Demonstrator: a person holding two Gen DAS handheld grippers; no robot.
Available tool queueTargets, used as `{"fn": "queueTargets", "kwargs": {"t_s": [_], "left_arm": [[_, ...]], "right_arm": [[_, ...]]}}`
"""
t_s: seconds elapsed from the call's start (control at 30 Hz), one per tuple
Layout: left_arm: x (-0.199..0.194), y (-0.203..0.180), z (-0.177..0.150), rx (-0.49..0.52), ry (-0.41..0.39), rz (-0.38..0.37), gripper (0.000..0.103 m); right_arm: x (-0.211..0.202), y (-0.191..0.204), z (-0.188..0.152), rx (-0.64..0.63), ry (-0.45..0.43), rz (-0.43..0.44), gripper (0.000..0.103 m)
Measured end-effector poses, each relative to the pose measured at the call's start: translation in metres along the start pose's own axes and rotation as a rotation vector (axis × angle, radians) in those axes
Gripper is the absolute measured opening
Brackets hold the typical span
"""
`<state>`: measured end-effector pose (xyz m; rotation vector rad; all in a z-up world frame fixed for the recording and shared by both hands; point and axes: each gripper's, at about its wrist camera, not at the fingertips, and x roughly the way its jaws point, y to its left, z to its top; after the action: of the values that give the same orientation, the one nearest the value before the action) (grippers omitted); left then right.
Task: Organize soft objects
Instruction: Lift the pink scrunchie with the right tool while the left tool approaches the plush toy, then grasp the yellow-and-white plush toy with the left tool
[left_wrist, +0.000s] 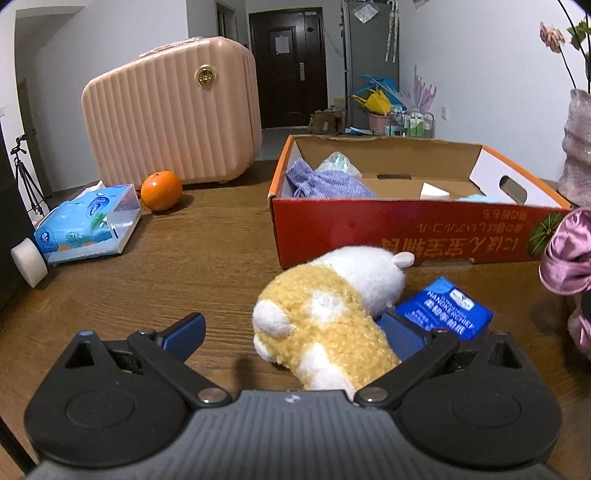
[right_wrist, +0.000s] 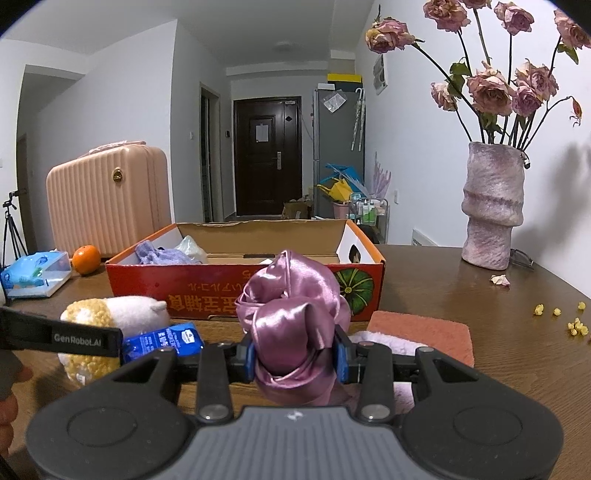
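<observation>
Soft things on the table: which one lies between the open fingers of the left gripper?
The yellow-and-white plush toy. The left gripper straddles it; the pink satin cloth is in the right gripper.

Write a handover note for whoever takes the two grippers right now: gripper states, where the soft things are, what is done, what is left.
Right gripper: shut on the pink satin cloth, held in front of the cardboard box.
Left gripper: open, jaws either side of the plush toy; pads not pressing yet.
Plush toy lies on the table beside a blue tissue pack, in front of the box.
Done: a purple knit item and a pale plastic bag are in the box.
Left: drop the satin cloth in, grip and box the plush toy, then the tissue pack and the pink towel.
</observation>
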<state>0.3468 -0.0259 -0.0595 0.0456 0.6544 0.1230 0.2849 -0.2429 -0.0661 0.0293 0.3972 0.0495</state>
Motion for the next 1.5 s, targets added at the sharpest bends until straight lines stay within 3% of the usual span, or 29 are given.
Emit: {"fn": "queueTargets", "kwargs": {"t_s": [0.5,1.0,1.5], "left_arm": [[-0.01,0.034,-0.011,-0.026,0.014,0.008,0.103],[0.004,0.026,-0.006,0.006,0.049,-0.018,0.103],[0.015,0.024,-0.01,0.017,0.087,-0.056,0.075]], "right_arm": [[-0.002,-0.002,0.0,0.005,-0.003,0.009,0.038],[0.001,0.0,-0.001,-0.01,0.011,0.001,0.038],[0.001,0.001,-0.002,-0.011,0.01,0.005,0.038]]}}
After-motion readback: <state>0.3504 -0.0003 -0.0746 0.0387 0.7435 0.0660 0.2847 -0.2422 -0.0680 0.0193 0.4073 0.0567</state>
